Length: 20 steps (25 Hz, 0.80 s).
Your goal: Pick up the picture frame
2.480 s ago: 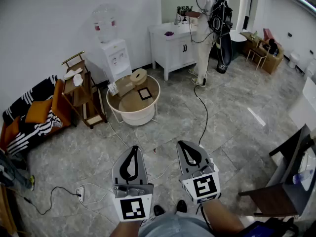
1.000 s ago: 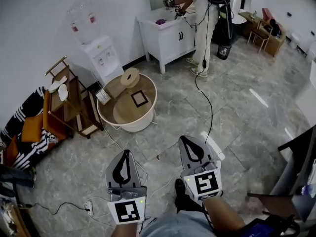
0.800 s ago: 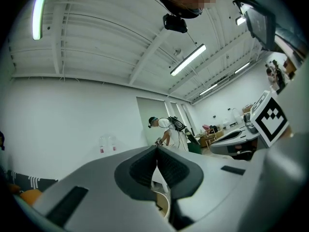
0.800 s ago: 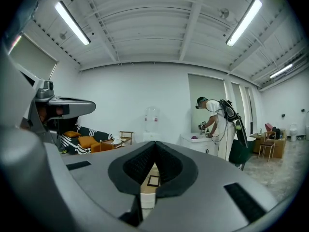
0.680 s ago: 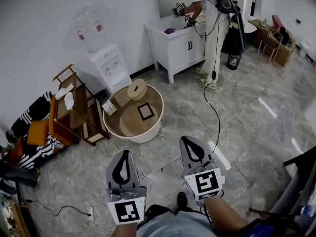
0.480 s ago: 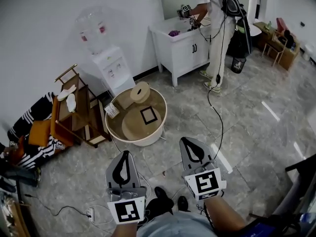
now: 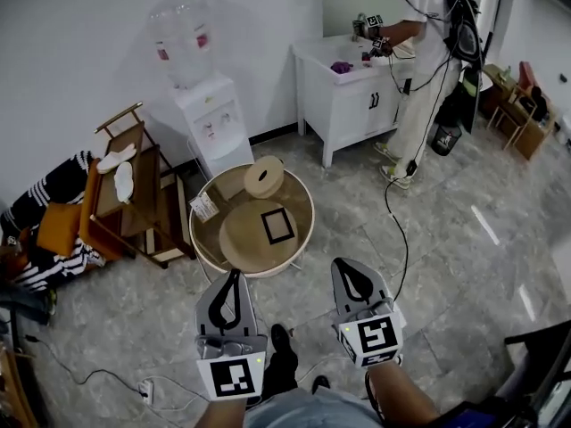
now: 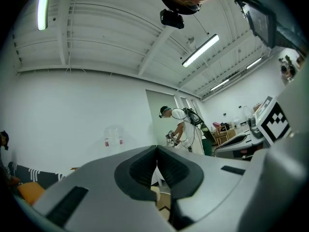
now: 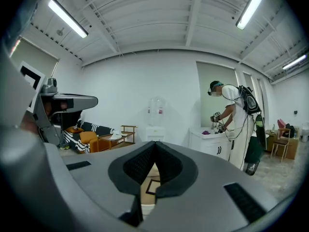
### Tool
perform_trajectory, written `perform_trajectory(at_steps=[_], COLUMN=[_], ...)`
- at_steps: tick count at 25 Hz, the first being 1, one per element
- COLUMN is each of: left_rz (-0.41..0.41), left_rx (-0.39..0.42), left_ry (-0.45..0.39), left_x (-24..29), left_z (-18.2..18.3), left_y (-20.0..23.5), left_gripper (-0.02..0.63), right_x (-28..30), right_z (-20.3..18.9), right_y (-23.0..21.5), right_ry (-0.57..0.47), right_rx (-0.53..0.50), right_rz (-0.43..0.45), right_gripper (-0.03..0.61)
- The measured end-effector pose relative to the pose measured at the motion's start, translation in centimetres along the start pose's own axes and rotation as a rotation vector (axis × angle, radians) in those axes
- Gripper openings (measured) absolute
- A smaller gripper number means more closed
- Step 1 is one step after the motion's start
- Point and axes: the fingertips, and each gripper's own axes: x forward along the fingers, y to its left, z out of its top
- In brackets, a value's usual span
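A small black picture frame lies flat on the round wooden table with a white rim, ahead of me. A piece of it shows between the right gripper's jaws as the picture frame. My left gripper and right gripper hang side by side just short of the table, both shut with nothing held. In the left gripper view the left gripper has its tips touching; the right gripper looks the same.
A round wooden disc and a small card share the table. A wooden shelf, a water dispenser and a white cabinet stand behind. A person works at the cabinet; a cable trails over the floor.
I have walked toward the round table; it and the picture frame now sit much closer to both grippers. The grippers keep their pose, both shut.
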Motion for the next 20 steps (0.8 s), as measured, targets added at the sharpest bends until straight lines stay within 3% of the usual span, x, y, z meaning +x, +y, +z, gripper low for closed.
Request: perform_trajectory(at_steps=[11,20], left_rz=[-0.019,-0.054], left_rx=[-0.01,-0.027], left_ry=[0.019,0.02], left_x=[13.8,19.7], left_z=[-3.5,-5.5], left_y=[10.9,13.3], left_gripper=[0.015,0.015], right_x=[17.3,23.1], right_z=[3.3,4.9], right_y=[-0.8,-3.0], right_ry=[0.009,-0.009], right_rx=[0.005,-0.016], right_rz=[-0.037,-0.077], right_gripper=[0.012,0.012])
